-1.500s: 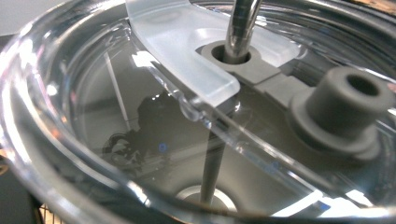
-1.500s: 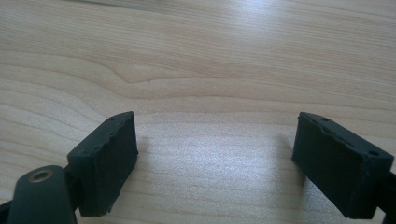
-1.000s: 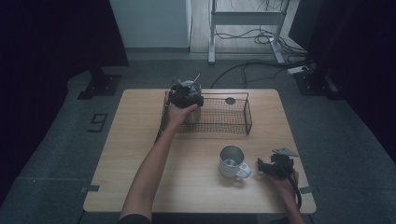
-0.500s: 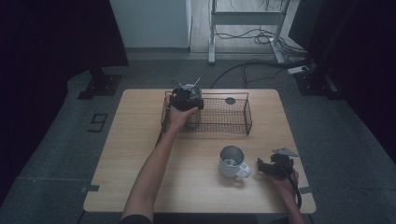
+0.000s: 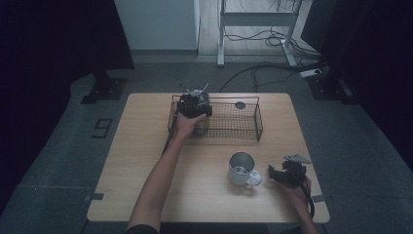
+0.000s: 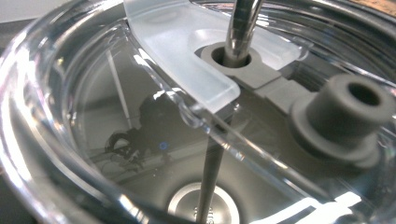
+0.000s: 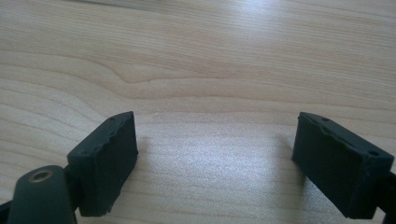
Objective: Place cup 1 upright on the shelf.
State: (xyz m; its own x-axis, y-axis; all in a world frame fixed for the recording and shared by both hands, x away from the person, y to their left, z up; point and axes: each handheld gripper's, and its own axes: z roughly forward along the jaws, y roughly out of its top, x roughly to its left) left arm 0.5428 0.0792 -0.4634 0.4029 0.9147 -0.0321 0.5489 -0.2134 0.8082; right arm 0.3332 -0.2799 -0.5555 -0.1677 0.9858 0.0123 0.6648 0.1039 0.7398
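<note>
A clear lidded tumbler [image 5: 202, 124] stands at the left end of the black wire basket [image 5: 243, 134]. My left gripper [image 5: 195, 109] comes down on its top and grips it at the rim. In the left gripper view the transparent lid [image 6: 140, 116] is very close, with a metal straw [image 6: 240, 28] through it and a grey stopper [image 6: 345, 107] beside it. A metal mug [image 5: 241, 168] sits on the table near the front right. Just right of the mug's handle, my right gripper [image 5: 272, 174] rests low over the wood, its jaws wide apart around bare tabletop [image 7: 215, 158].
A small black disc [image 5: 240, 105] lies near the basket's far side. The wooden table [image 5: 146, 161] has free room on its left and front. Cables and a metal stand are on the floor beyond the table.
</note>
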